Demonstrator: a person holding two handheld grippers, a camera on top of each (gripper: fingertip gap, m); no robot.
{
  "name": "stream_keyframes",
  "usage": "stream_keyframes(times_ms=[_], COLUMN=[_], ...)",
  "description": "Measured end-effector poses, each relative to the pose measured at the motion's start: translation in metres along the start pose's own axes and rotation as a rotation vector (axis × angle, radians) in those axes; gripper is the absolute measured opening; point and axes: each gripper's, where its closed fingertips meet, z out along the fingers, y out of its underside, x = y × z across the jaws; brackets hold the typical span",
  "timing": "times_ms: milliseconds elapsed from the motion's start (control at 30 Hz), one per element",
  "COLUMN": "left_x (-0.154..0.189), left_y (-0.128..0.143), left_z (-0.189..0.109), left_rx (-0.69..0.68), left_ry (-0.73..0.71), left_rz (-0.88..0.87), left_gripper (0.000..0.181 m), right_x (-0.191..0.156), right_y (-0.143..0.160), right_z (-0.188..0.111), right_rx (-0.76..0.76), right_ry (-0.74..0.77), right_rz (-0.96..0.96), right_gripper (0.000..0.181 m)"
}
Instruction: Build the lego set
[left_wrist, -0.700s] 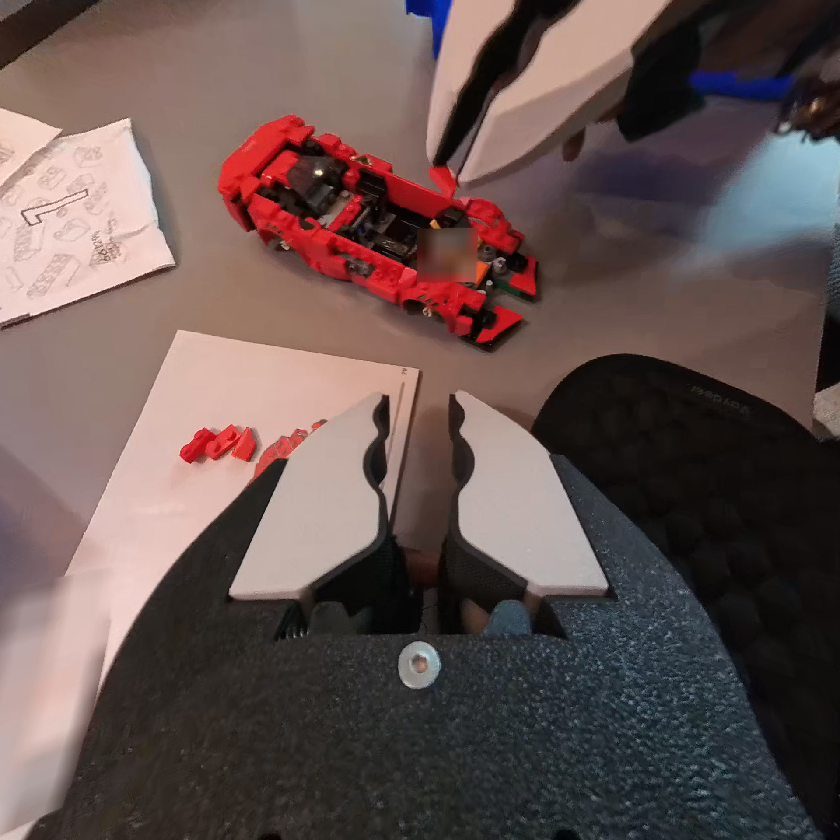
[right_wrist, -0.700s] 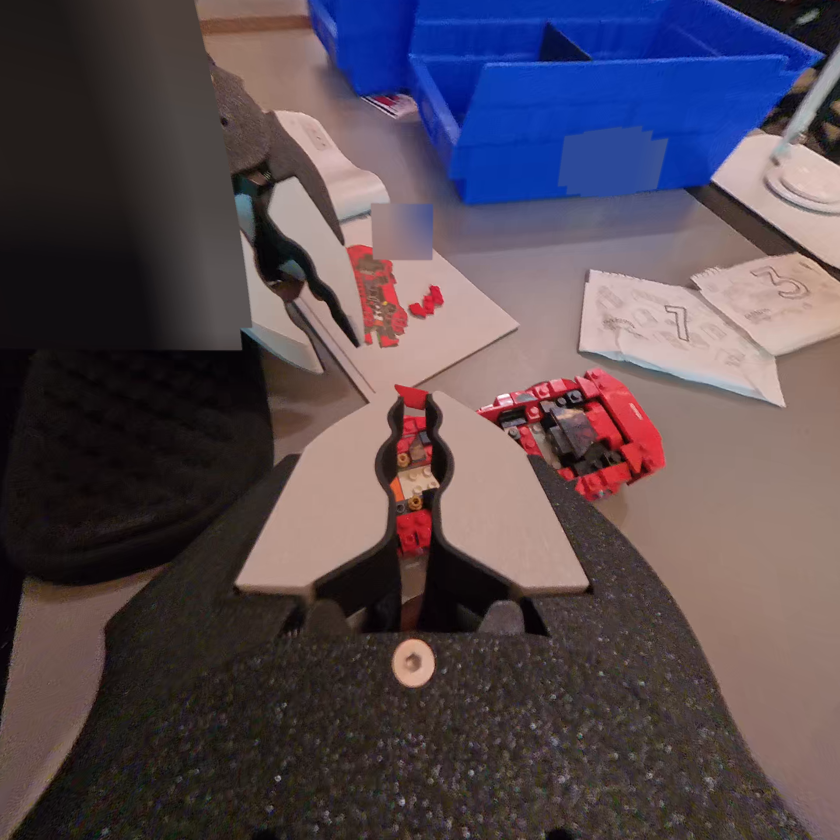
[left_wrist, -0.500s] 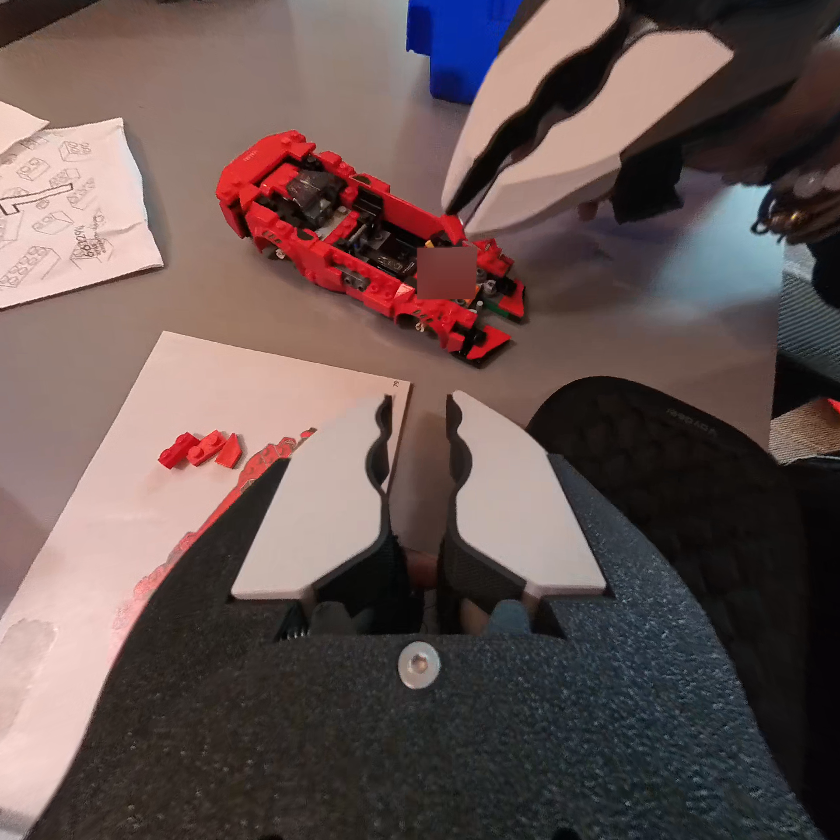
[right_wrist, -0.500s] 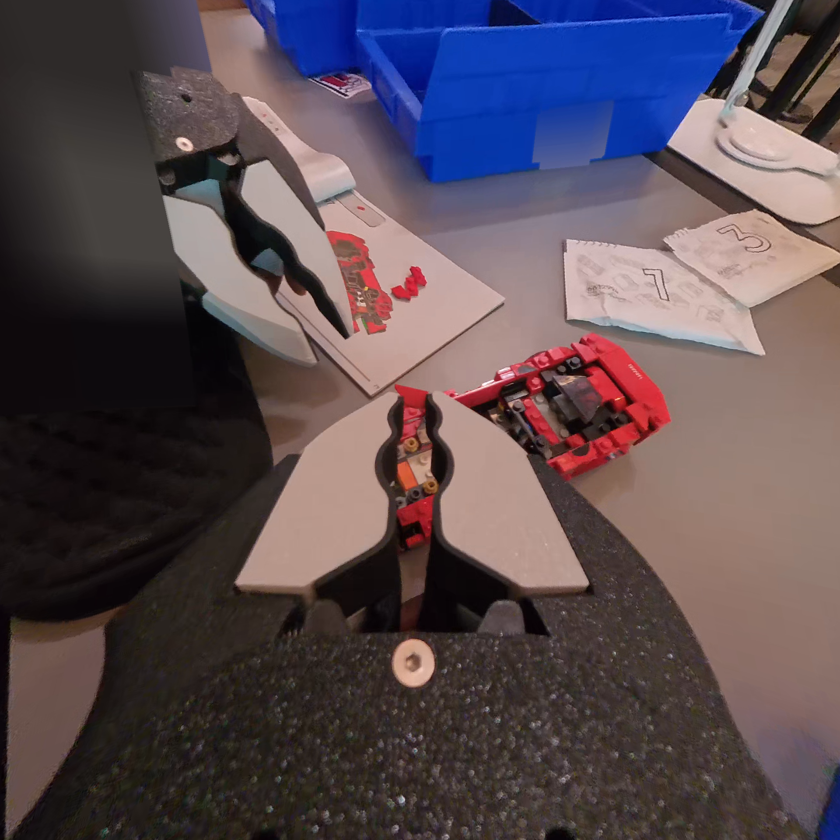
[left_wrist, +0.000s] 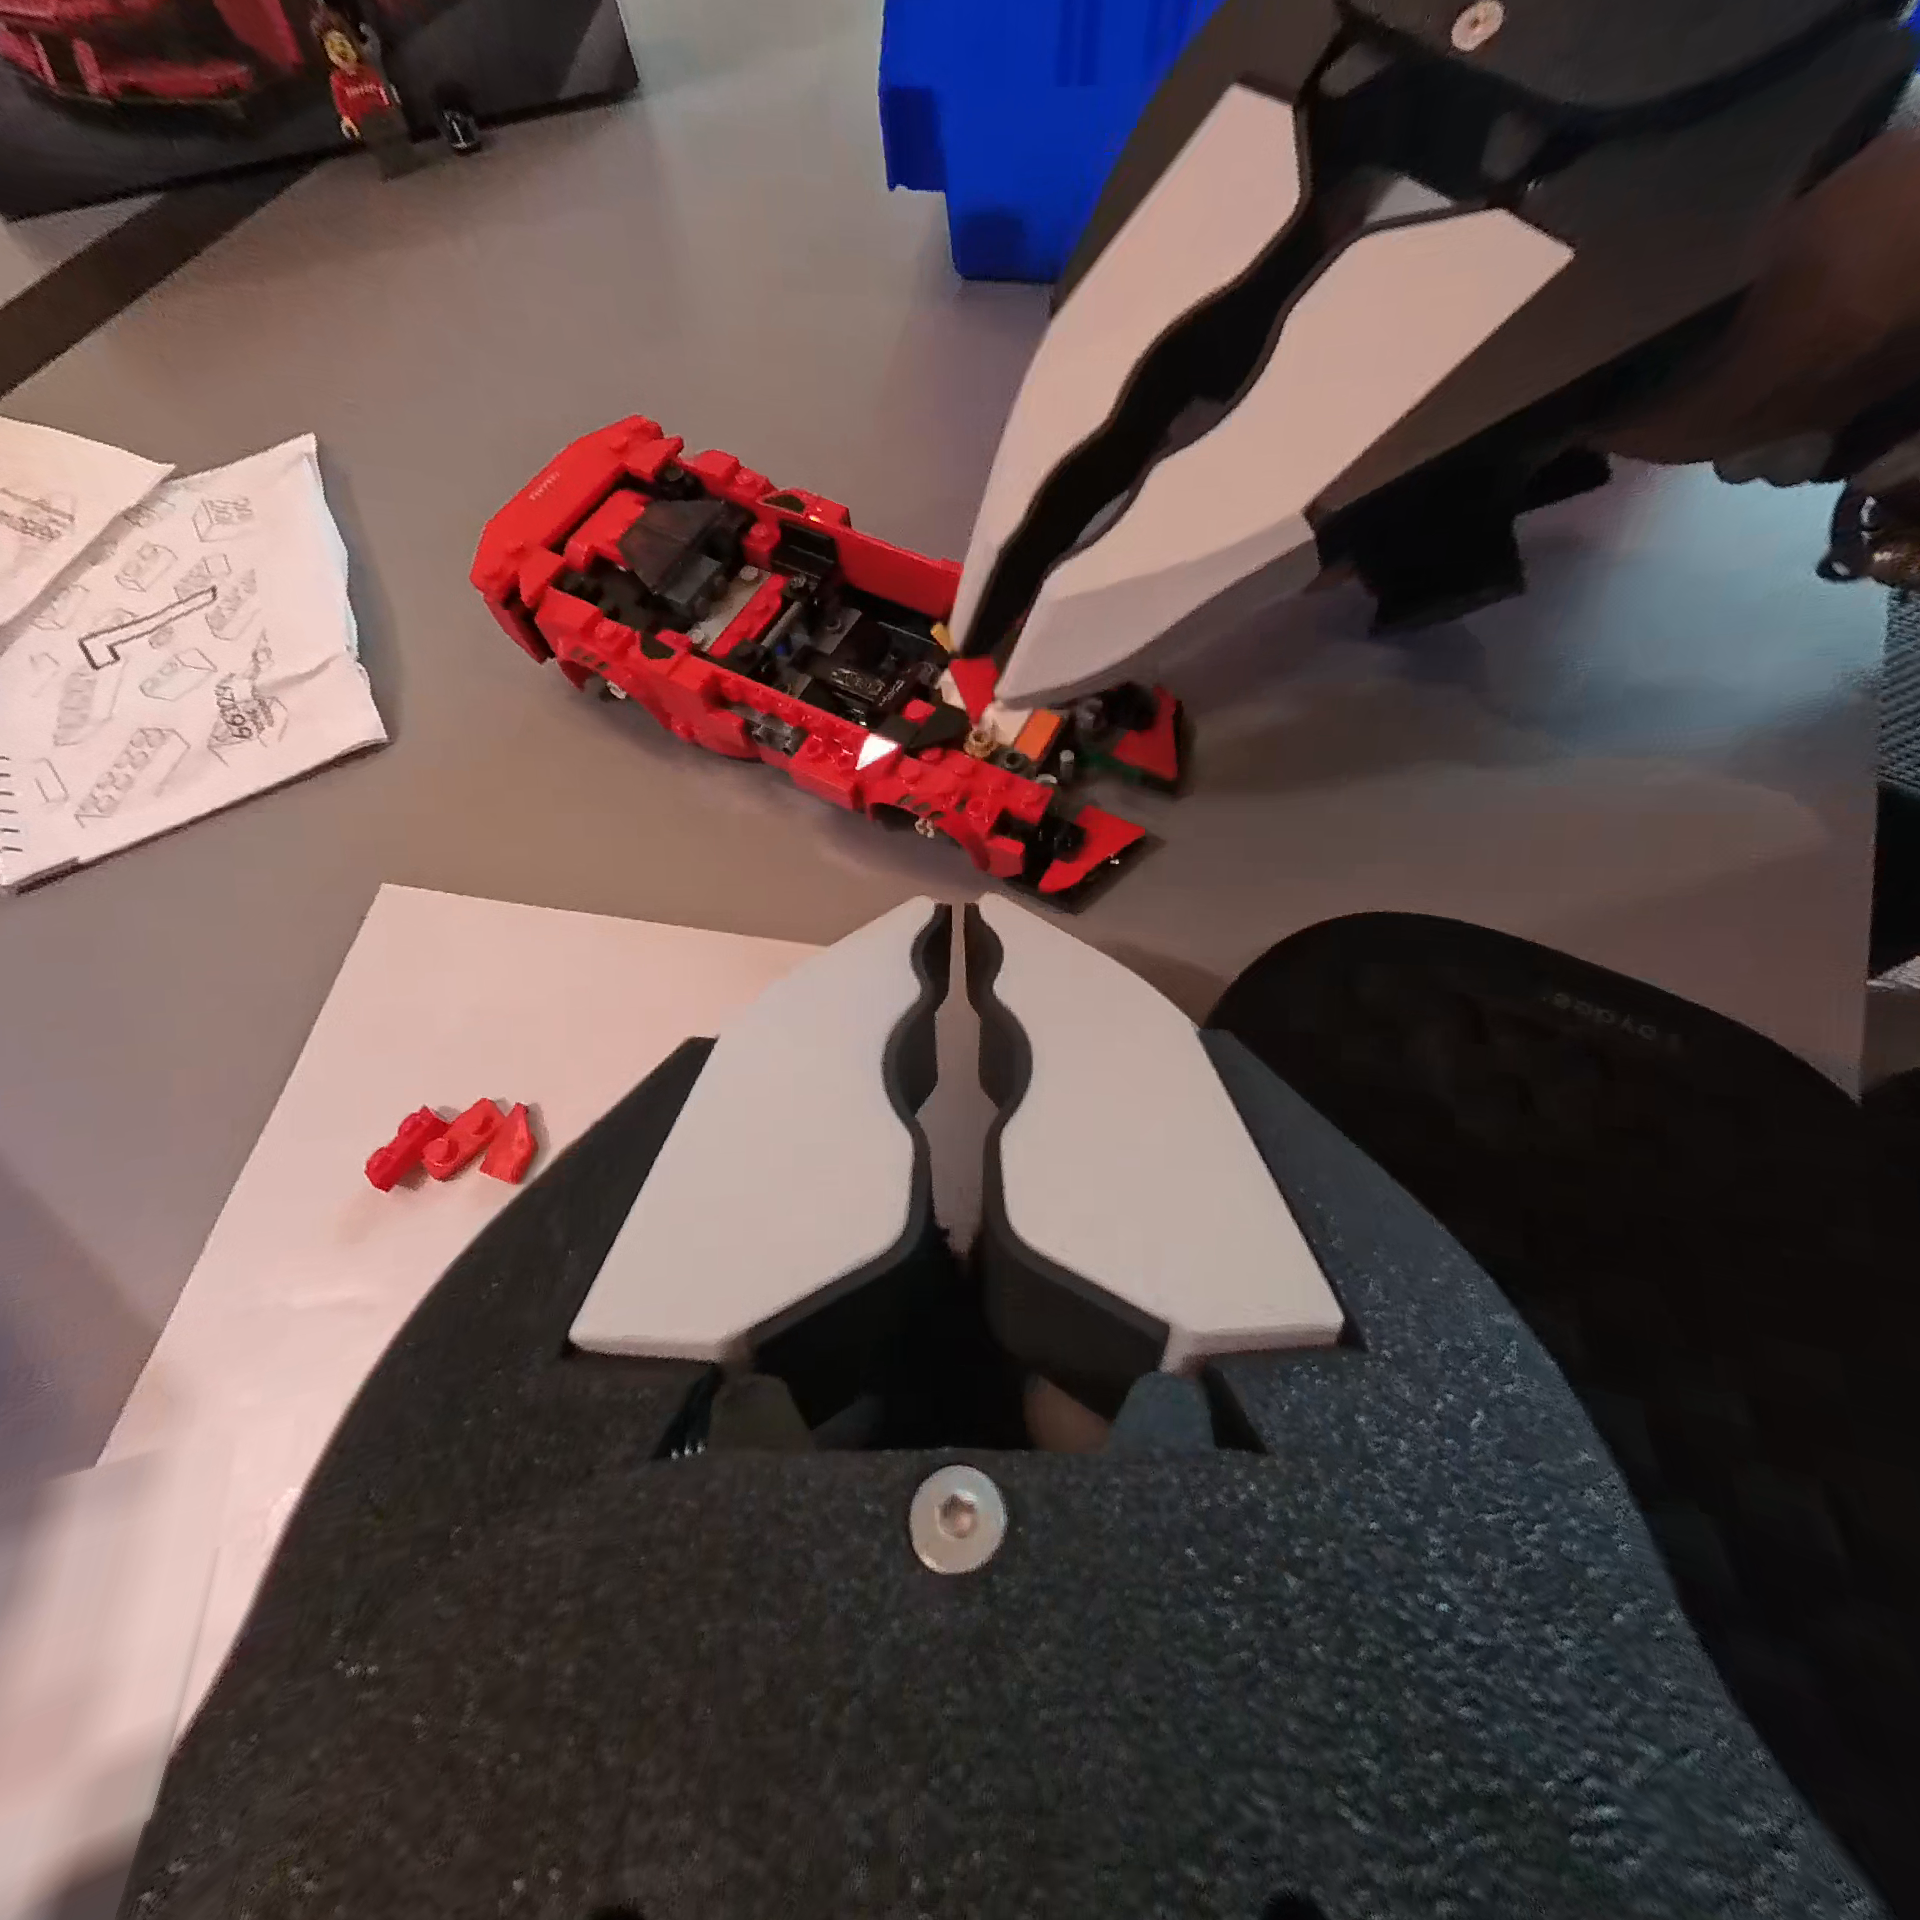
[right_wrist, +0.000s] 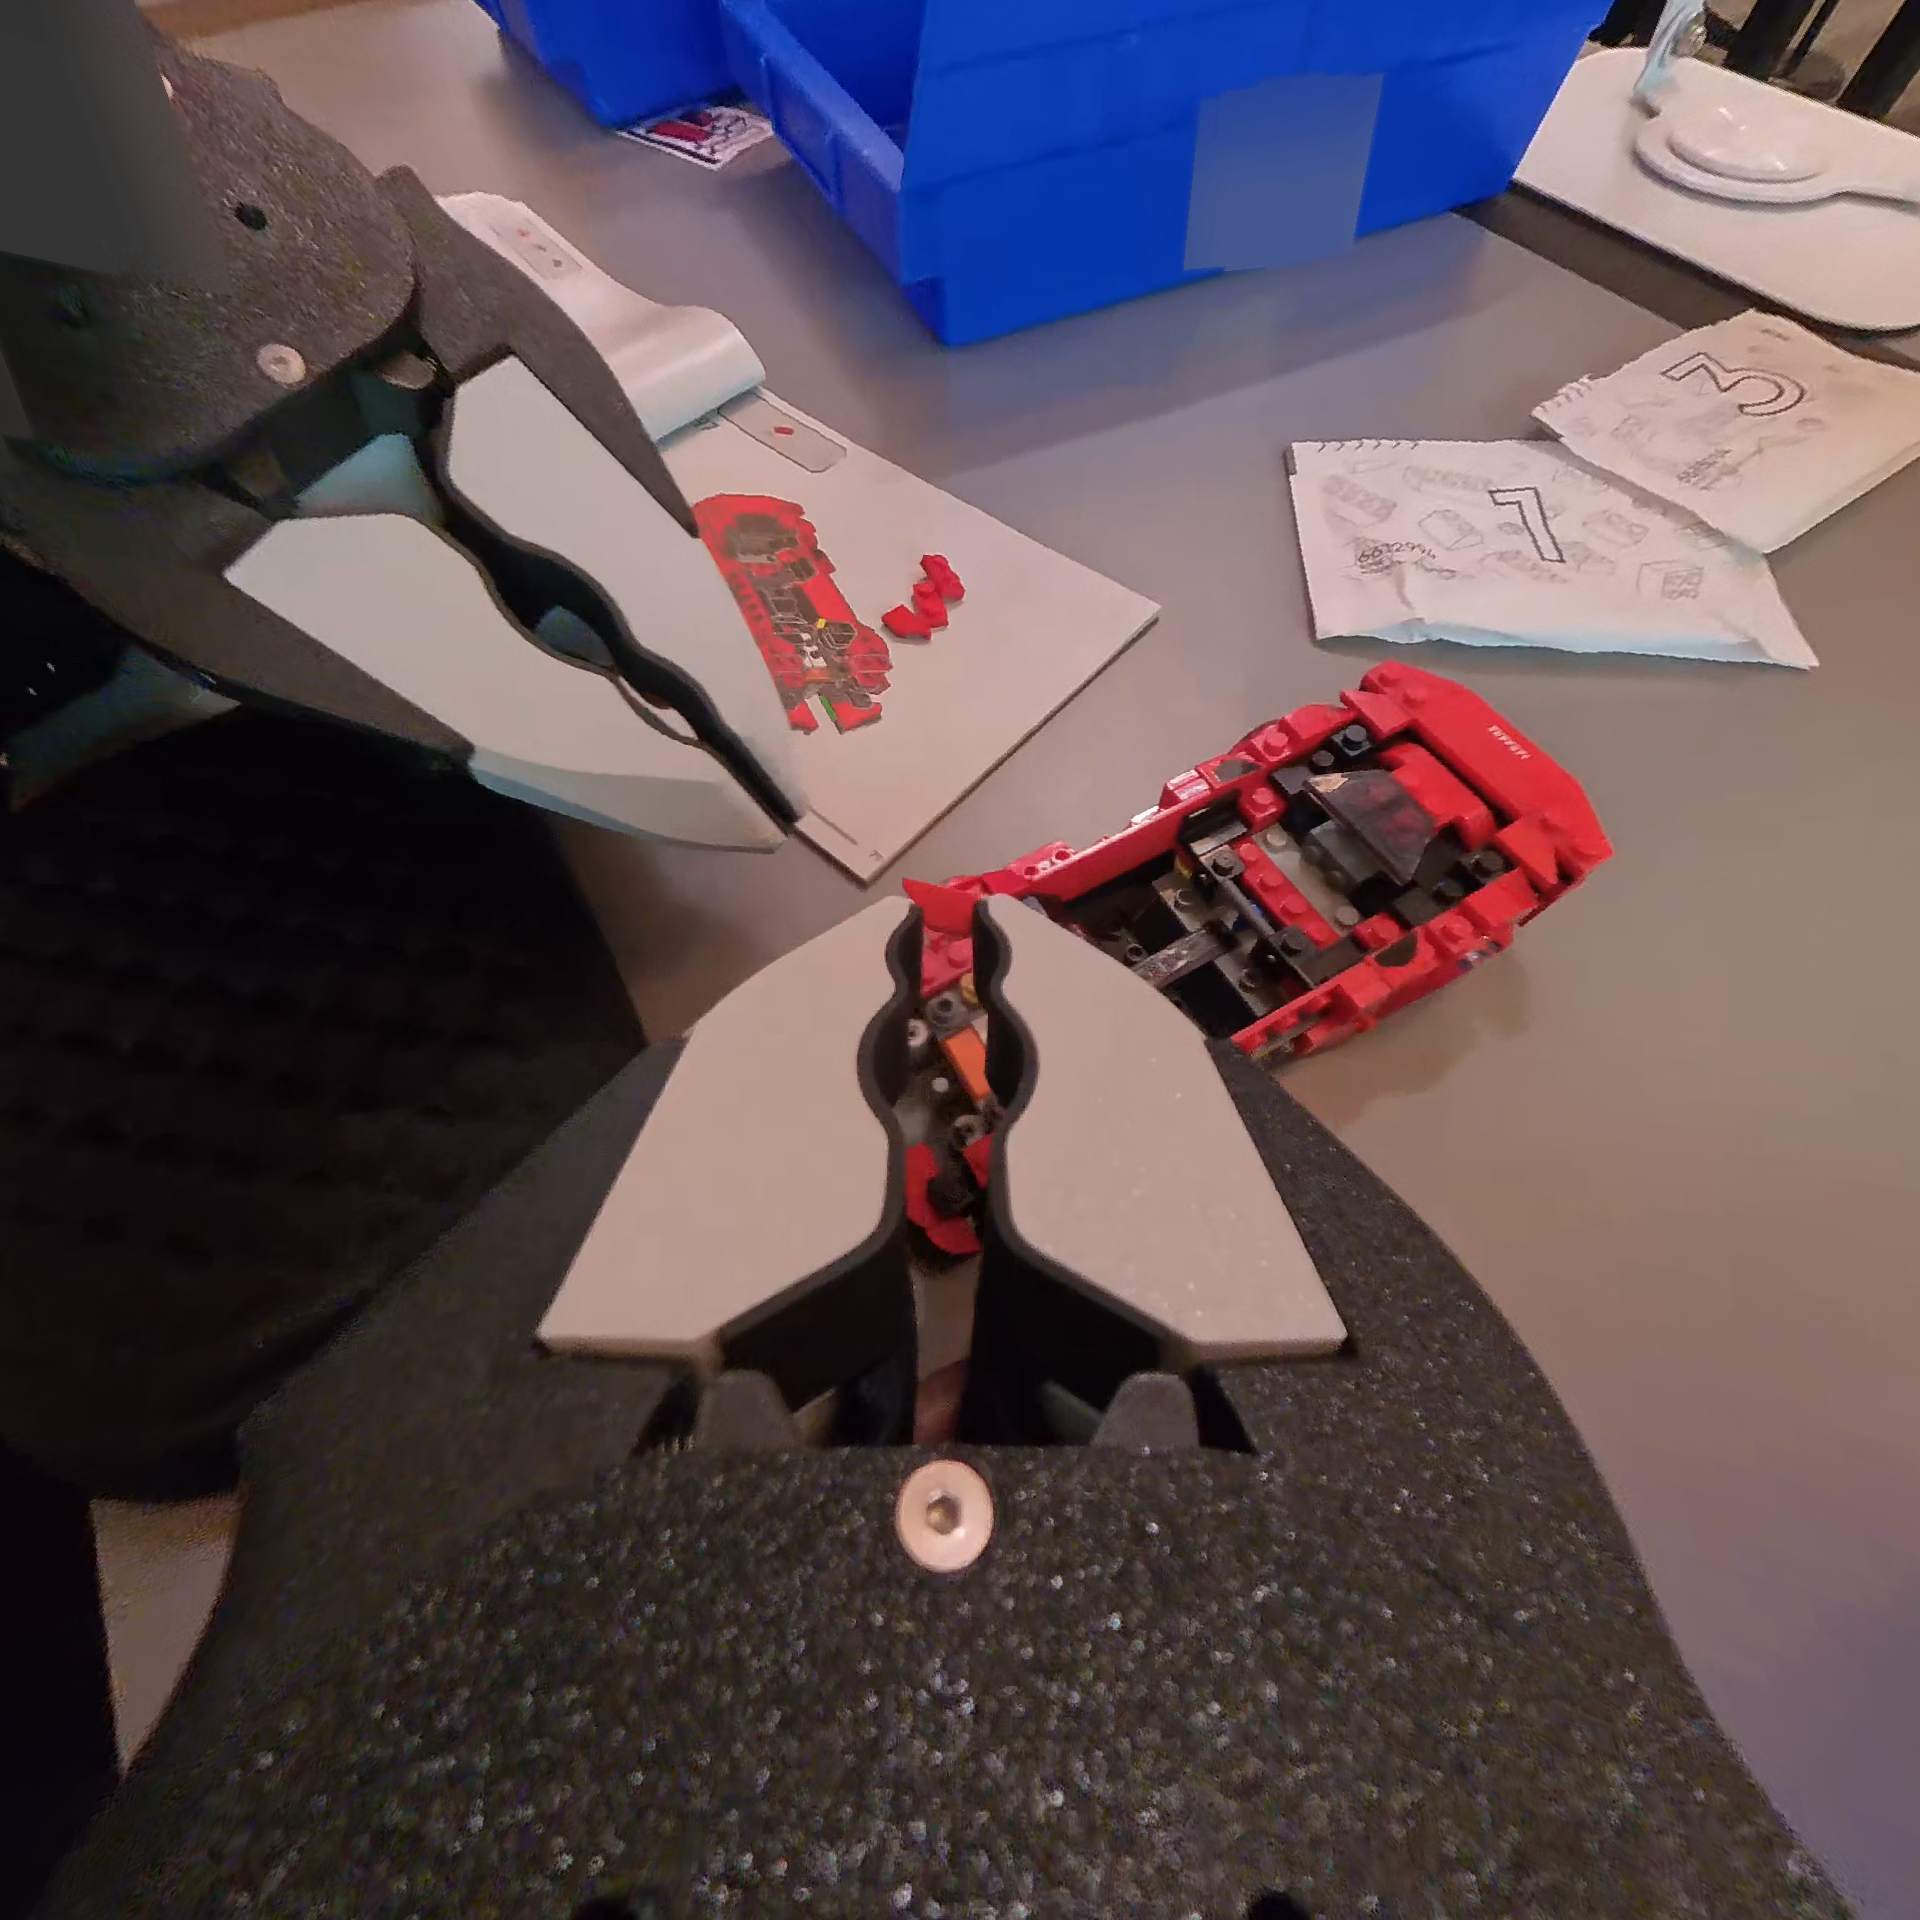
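**A:** Where is the car?

**B:** The red lego car (left_wrist: 790, 675) lies on the grey bench (left_wrist: 468, 343), part-built with its top open. In the left wrist view it sits at about 12 o'clock from the left tongs (left_wrist: 957, 914), beyond the instruction booklet (left_wrist: 499, 1039).

**A:** And the right tongs?

**B:** The right tongs (right_wrist: 948, 912) are pressed together on a small red piece (right_wrist: 943, 904), pinched at the very tips. Seen from the left wrist view, that piece (left_wrist: 975, 681) is at the nose end of the car, touching or just above the build; I cannot tell which.

**A:** The left tongs?

**B:** Nearly together, only a thin slit between the tips, holding nothing. They hang over the near corner of the booklet, apart from the car.

**A:** Any loose parts?

**B:** A cluster of small red pieces (left_wrist: 452, 1143) lies on the booklet, at about 9 o'clock from the left tongs.

**A:** What else is around?

**B:** Two crumpled paper bags (right_wrist: 1538, 561) with printed brick drawings lie on the bench; in the right wrist view they are at about 1 o'clock from the car. Blue bins (right_wrist: 1039, 156) stand at 12 o'clock at the far edge. A black cushioned pad (left_wrist: 1558, 1195) sits at about 3 o'clock from the left tongs.
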Motion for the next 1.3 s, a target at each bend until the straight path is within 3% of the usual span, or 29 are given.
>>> stream_keyframes(times_ms=[233,1300], left_x=[0.007,0.012], left_y=[-0.009,-0.008], left_z=[0.003,0.008], left_rx=[0.023,0.02], left_ry=[-0.076,-0.044], left_rz=[0.145,0.146], left_gripper=[0.005,0.007], right_x=[-0.004,-0.002], right_y=[-0.001,-0.001], right_z=[-0.004,-0.001], right_rx=[0.029,0.011], right_ry=[-0.013,0.032], right_rz=[0.063,0.047], right_gripper=[0.009,0.009])
